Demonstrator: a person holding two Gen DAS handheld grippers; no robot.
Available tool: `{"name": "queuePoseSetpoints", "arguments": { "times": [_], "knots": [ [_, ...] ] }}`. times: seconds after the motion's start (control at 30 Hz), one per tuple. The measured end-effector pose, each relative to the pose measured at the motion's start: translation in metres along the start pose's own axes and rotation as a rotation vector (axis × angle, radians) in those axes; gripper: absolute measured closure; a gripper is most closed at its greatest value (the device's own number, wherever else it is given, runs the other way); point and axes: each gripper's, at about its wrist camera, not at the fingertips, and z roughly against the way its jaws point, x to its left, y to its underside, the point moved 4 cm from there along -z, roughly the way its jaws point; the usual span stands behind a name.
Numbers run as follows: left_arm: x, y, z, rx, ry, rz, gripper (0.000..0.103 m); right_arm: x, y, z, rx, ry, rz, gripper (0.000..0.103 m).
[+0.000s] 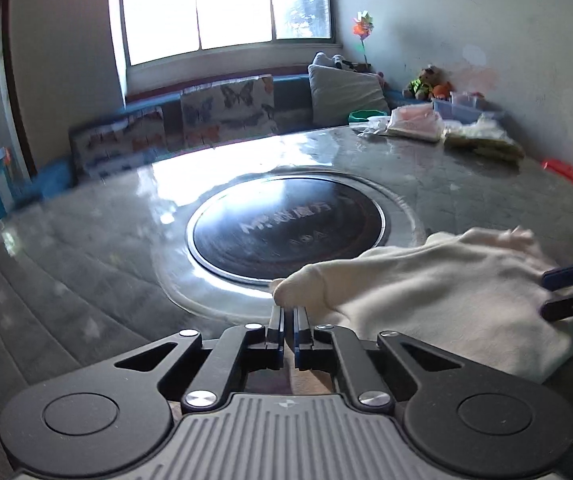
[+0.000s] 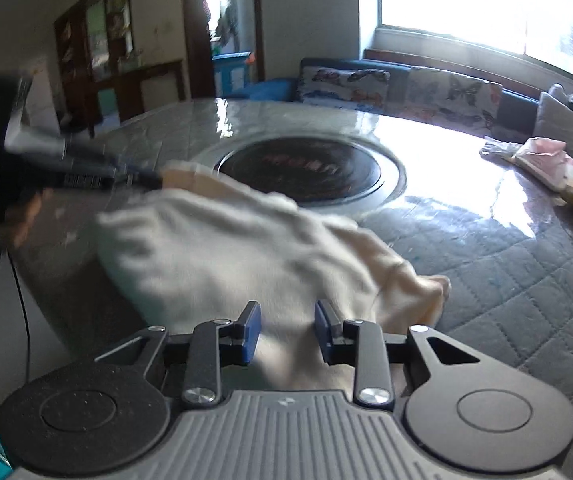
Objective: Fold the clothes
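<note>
Left wrist: quilted table (image 1: 86,300), window (image 1: 226,4), butterfly sofa (image 1: 226,108).

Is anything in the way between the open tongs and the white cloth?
Nothing visible. The right tongs stand open right over the white cloth, and the left tongs are shut on its corner.

A round table (image 1: 86,248) covered in grey quilted cloth under a glossy clear sheet fills the foreground, with a dark round hotplate (image 1: 286,228) set in its middle. Along its far right edge lie bags of pink and yellowish things (image 1: 418,122), a clear plastic box (image 1: 460,110) and a green bowl (image 1: 366,115). Behind runs a blue sofa (image 1: 290,92) with butterfly-print cushions (image 1: 228,106) and a grey pillow (image 1: 346,90), under a bright window (image 1: 226,4). A stuffed toy (image 1: 424,82) sits in the corner beside a colourful pinwheel (image 1: 362,26). In the right wrist view, a dark wooden cabinet (image 2: 94,40) stands beside a doorway (image 2: 230,20).
</note>
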Motion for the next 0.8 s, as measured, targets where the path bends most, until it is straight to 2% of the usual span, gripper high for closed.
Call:
{"name": "queuePoseSetpoints", "arguments": {
  "times": [0.1, 0.2, 0.27, 0.33, 0.4, 0.57, 0.67, 0.8],
  "knots": [
    [0.001, 0.007, -0.007, 0.031, -0.011, -0.029, 0.098, 0.004, 0.004, -0.003, -0.002, 0.013, 0.032, 0.071],
    [0.011, 0.01, -0.015, 0.052, -0.087, -0.022, 0.098, 0.003, 0.005, -0.002, 0.0, 0.011, 0.032, 0.07],
    [0.023, 0.012, -0.017, 0.072, -0.096, 0.028, 0.098, 0.002, 0.006, 0.0, 0.003, 0.009, 0.029, 0.069],
    [0.03, 0.011, -0.012, 0.076, -0.071, 0.089, 0.098, 0.0, 0.004, 0.005, -0.007, 0.009, 0.019, 0.07],
    [0.029, 0.004, -0.001, 0.048, -0.051, 0.112, 0.098, -0.003, 0.003, 0.012, -0.018, 0.011, -0.003, 0.07],
    [-0.001, -0.013, 0.024, -0.009, 0.109, 0.115, 0.096, -0.01, 0.009, 0.026, -0.008, 0.007, -0.075, 0.07],
    [-0.021, -0.01, 0.024, 0.014, 0.187, 0.094, 0.096, -0.012, 0.014, 0.03, 0.003, 0.015, -0.08, 0.07],
    [-0.035, 0.003, 0.017, 0.061, 0.204, 0.071, 0.096, -0.015, 0.017, 0.038, -0.004, 0.021, -0.098, 0.07]
  ]
}}
